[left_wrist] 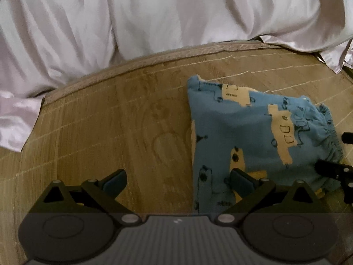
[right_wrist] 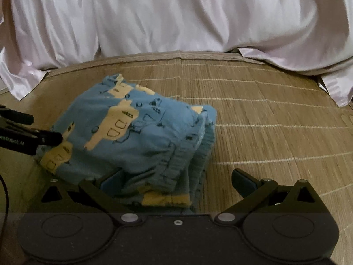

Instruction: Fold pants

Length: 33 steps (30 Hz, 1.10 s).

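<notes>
the pants (right_wrist: 136, 139) lie folded into a thick blue bundle with pale yellow patches on the woven mat (right_wrist: 275, 114), and everything else sits around them. their gathered waistband (right_wrist: 187, 152) faces the right gripper (right_wrist: 178, 182), whose fingers stand spread wide: the left pad (right_wrist: 111, 182) is tucked in against the near edge of the bundle, with cloth draped over it, the other pad (right_wrist: 243, 182) hangs over bare mat off to the side of the pants. nothing is pinched between them.

the left gripper (left_wrist: 177, 182) sits at the opposite side of the pants, also with its fingers held apart; one pad (left_wrist: 241, 180) overlaps the edge of the pants (left_wrist: 253, 137), the other (left_wrist: 115, 181) is over bare mat (left_wrist: 110, 121) well clear of them. whether that pad actually presses on the cloth i can't tell.

beyond the pants, past the far edge of the mat, a white satin sheet (right_wrist: 176, 15) lies in soft folds.
</notes>
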Tool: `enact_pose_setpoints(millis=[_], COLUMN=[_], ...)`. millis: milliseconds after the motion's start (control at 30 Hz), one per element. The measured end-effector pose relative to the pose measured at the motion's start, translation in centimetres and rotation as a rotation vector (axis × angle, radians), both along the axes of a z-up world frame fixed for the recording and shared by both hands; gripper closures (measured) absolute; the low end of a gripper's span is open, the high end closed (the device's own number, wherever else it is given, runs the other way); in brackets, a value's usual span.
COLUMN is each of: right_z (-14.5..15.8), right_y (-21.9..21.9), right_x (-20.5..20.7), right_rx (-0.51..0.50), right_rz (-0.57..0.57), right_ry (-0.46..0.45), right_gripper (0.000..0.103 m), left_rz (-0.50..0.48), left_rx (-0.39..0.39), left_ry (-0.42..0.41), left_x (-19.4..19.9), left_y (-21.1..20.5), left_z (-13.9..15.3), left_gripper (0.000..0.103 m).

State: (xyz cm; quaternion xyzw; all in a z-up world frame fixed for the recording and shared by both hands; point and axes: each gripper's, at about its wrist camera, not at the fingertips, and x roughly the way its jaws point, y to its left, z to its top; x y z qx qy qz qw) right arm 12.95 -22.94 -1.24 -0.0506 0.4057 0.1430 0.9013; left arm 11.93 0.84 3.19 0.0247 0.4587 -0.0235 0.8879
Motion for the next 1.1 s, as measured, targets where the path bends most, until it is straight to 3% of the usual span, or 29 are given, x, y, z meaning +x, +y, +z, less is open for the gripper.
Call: enact_pose_setpoints(millis=[333,567,733,933,1100], right_z=[1.9,2.4,2.1,1.0,0.2], right_y=[-2.4,-3.7,-3.5,-3.5,-3.3], right_x=[1.7,5.4,8.6,10.7,10.9], right_rx=[0.088,0.197,0.217,0.222,0.211], right_rz=[-0.008,-0.027,-0.012,-0.018,0.004], right_ry=[-0.047,0.006,0.045,0.121,0.161], right_gripper=[0.001,0.001,0.001,0.017,0.025], left_rz=[0.035,-0.004,-0.051,-0.079,-0.057], left_rx=[-0.1,-0.208,-0.234,-0.288,-0.317], left_ry=[0.017,-0.053,-0.069,-0.076,-0.072], left_x=[-2.4,-2.2,-1.8,-1.9,-1.9], left_y=[1.2,1.4,1.2,1.6,1.9], left_z=[0.9,0.0,-0.7,-0.7,-0.4], left_gripper=[0.0,0.0,0.0,0.003,0.008])
